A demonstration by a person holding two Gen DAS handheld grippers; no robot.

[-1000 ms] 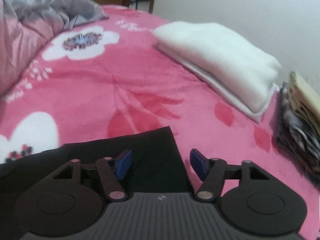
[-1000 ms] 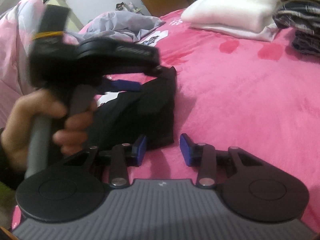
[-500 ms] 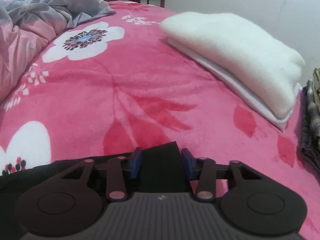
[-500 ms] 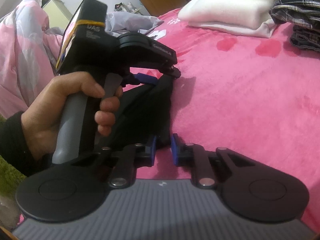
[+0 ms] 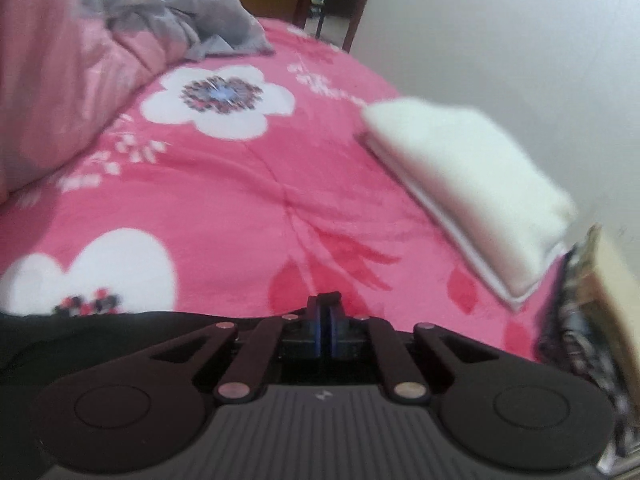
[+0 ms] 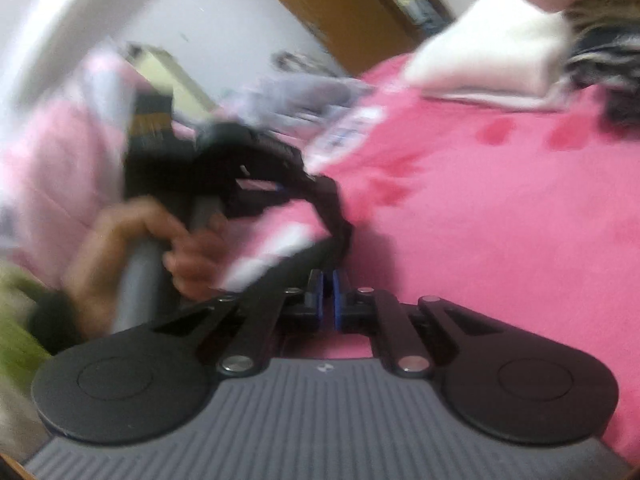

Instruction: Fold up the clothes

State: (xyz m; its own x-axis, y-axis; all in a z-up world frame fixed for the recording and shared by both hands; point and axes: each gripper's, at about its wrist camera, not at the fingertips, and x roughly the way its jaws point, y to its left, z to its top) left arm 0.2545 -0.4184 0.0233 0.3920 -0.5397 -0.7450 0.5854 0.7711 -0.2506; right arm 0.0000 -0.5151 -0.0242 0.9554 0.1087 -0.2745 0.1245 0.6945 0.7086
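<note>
Nearest in the left wrist view, the left gripper (image 5: 323,322) has its 2 blue pads pressed together on the edge of the black garment (image 5: 100,336), which spreads dark along the bottom left of that view over the pink floral blanket (image 5: 248,208). In the right wrist view, the right gripper (image 6: 327,300) is likewise pinched closed, with the black cloth running up from its tips in a narrow hanging band towards the left tool, gripped by the person's hand (image 6: 160,248). Motion blur hides how much cloth sits between the pads.

The garment drapes limp between the 2 holds, so it looks thin, soft and light; it should sag wherever unsupported and could slip from a shallow pinch. Holding it by corners or a hem, well apart, would likely keep an edge taut.

Farther back lie a folded white fleece (image 5: 472,184) and, beside it, a stack of folded plaid clothes (image 5: 580,308) at the blanket's far side.
</note>
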